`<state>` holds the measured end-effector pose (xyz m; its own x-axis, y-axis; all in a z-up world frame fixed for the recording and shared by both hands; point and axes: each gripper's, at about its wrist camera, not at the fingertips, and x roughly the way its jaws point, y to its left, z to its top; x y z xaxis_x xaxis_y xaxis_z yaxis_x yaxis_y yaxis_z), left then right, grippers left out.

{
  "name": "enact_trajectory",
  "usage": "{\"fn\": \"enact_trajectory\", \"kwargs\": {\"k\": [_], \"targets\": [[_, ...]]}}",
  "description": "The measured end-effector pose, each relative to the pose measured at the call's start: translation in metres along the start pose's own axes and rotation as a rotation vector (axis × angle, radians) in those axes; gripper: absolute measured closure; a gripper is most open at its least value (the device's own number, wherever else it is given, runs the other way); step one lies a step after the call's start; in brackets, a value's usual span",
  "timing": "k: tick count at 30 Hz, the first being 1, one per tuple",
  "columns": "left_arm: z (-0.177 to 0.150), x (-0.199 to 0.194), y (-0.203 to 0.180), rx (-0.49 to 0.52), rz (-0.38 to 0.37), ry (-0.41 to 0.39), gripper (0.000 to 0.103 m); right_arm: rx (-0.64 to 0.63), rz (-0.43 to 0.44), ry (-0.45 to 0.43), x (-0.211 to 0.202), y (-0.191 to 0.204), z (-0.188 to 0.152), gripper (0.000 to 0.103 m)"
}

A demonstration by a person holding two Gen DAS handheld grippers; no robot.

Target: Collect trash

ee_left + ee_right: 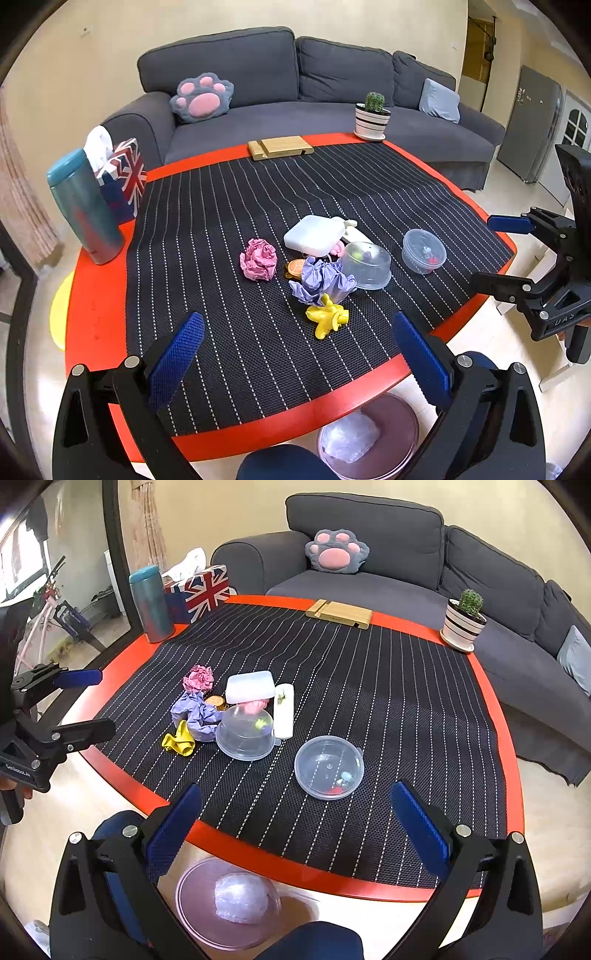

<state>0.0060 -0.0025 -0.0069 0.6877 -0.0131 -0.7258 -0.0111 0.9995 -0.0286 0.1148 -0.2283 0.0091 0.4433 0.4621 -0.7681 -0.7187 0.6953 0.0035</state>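
On the black striped mat lie a pink crumpled paper ball point(258, 259) point(199, 678), a purple crumpled paper point(321, 280) point(197, 713) and a yellow burst balloon point(327, 318) point(179, 740). A pink bin point(369, 435) point(225, 902) with a clear liner stands on the floor below the table's near edge. My left gripper point(299, 358) is open and empty, above the near edge, short of the balloon. My right gripper point(295, 830) is open and empty, just short of a clear round container point(328, 767). Each gripper shows in the other's view, the right one point(496, 251) and the left one point(96, 699).
A white lidded box point(314, 235), an upside-down clear bowl point(366, 264), a white tube point(283, 710) and a small orange toy point(295, 266) sit beside the trash. A teal bottle point(86, 210), flag tissue box point(123, 177), wooden stand point(279, 147) and cactus pot point(372, 117) line the far edge. A grey sofa point(295, 110) is behind.
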Motion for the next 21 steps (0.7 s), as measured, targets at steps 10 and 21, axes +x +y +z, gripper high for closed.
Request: {"fn": "enact_trajectory", "kwargs": {"k": [10, 21], "targets": [[-0.001, 0.001, -0.001, -0.005, -0.012, -0.009, 0.005, 0.002, 0.001, 0.011, 0.004, -0.001, 0.0, 0.003], [0.001, 0.0, 0.001, -0.028, -0.034, -0.017, 0.005, -0.001, -0.006, 0.055, 0.016, -0.012, 0.011, 0.003]]}}
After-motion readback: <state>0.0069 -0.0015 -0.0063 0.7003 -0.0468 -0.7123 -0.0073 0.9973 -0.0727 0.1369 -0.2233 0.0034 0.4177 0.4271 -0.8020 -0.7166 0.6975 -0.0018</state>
